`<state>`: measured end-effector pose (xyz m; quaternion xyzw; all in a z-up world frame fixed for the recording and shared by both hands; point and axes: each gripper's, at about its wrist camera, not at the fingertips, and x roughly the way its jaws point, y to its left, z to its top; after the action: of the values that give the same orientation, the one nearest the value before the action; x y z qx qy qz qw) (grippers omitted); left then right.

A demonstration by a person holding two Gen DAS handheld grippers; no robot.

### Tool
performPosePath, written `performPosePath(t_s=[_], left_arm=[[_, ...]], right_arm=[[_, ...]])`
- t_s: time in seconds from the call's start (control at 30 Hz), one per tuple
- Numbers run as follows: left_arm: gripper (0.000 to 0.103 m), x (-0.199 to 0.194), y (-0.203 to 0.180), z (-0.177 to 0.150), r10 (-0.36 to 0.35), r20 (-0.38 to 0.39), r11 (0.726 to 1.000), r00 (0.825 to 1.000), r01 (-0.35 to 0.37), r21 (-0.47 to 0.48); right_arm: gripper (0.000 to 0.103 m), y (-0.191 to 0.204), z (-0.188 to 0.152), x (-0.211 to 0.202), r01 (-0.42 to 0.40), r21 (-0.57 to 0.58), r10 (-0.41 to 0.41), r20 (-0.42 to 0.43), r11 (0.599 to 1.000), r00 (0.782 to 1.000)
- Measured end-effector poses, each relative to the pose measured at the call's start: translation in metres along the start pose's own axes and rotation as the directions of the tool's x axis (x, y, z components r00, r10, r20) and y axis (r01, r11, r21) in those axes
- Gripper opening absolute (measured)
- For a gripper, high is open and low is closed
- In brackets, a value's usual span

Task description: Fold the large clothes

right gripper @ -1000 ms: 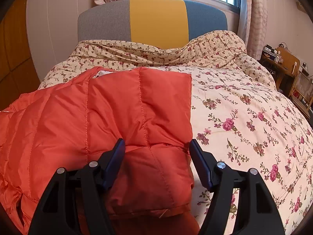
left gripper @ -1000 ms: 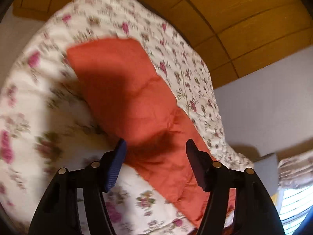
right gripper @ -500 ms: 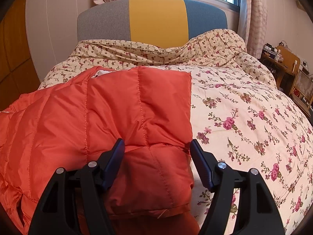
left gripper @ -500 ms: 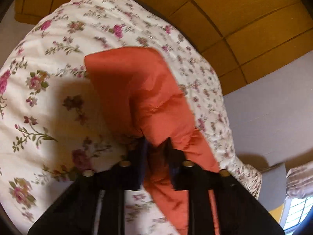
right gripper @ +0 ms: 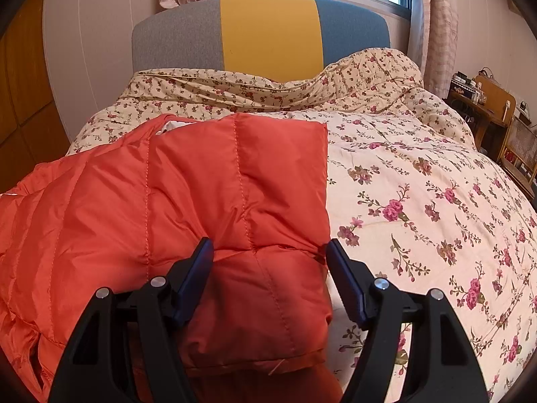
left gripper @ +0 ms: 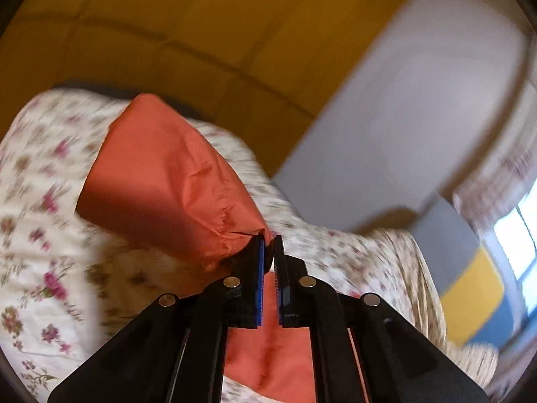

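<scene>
An orange quilted down jacket [right gripper: 201, 201] lies partly folded on the floral bedspread [right gripper: 419, 184]. In the left wrist view my left gripper [left gripper: 268, 245] is shut on the end of the jacket's sleeve [left gripper: 167, 181] and holds it lifted above the bedspread [left gripper: 40, 235]. In the right wrist view my right gripper [right gripper: 268, 252] is open. Its fingers stand on either side of the folded jacket's near right edge, just above the cloth, and hold nothing.
A grey, yellow and blue headboard [right gripper: 268, 33] and a window stand at the far end of the bed. A wooden desk and chair [right gripper: 496, 114] stand at the right. Wooden wardrobe panels [left gripper: 201, 16] are on the left side.
My left gripper closed on the sleeve end and has lifted it up off the bedspread, swinging toward the headboard. My right gripper has stayed open in place.
</scene>
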<state>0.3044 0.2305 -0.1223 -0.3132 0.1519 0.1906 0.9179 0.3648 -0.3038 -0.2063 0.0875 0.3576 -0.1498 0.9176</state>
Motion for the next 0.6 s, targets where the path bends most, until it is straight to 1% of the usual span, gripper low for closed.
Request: performPosePath(t_s=[0.07,0.1,0.17,0.23,0.27,0.3,0.4,0.47,0.5,0.6], left_arm=[[0.001,-0.007,-0.024,-0.007,-0.057,0.009,0.995,0.998,0.056,0.081],[0.001,-0.010,-0.040,-0.011,-0.091,0.015,0.987,0.996,0.089,0.134],[0.001,-0.018,-0.069,-0.022,-0.144,0.018,0.965,0.989,0.136,0.224],[0.001,-0.023,-0.092,-0.033,-0.187,0.011,0.940,0.982,0.176,0.293],[0.001,-0.023,-0.099,-0.037,-0.201,0.007,0.931,0.980,0.189,0.314],[0.001,-0.025,-0.113,-0.044,-0.229,-0.007,0.916,0.973,0.218,0.336],[0.001,-0.030,-0.145,-0.065,-0.284,-0.048,0.880,0.958,0.280,0.383],[0.001,-0.034,-0.169,-0.085,-0.323,-0.083,0.844,0.943,0.326,0.425],[0.001,-0.035,-0.176,-0.089,-0.336,-0.094,0.831,0.937,0.342,0.438],[0.001,-0.043,-0.210,-0.122,-0.387,-0.154,0.760,0.909,0.409,0.505]], right_arm=[[0.069,-0.001,0.000,0.000,-0.001,0.001,0.001,0.000,1.000,1.000],[0.069,0.000,0.000,0.000,-0.002,0.002,0.002,0.000,1.000,1.000],[0.070,-0.001,0.000,0.000,-0.002,0.002,0.002,0.000,1.000,1.000],[0.070,-0.001,0.000,0.001,-0.004,0.004,0.004,-0.001,1.000,1.000],[0.070,-0.001,0.000,0.001,-0.004,0.005,0.004,-0.001,1.000,1.000],[0.070,-0.001,0.000,0.001,-0.005,0.006,0.005,-0.001,1.000,1.000],[0.070,-0.001,0.000,0.001,-0.009,0.012,0.009,-0.003,1.000,1.000],[0.071,-0.003,0.000,0.001,-0.014,0.018,0.014,-0.005,1.000,1.000],[0.071,-0.004,0.000,0.001,-0.016,0.022,0.016,-0.006,1.000,1.000],[0.071,-0.005,0.000,0.002,-0.021,0.030,0.021,-0.008,0.999,1.000]])
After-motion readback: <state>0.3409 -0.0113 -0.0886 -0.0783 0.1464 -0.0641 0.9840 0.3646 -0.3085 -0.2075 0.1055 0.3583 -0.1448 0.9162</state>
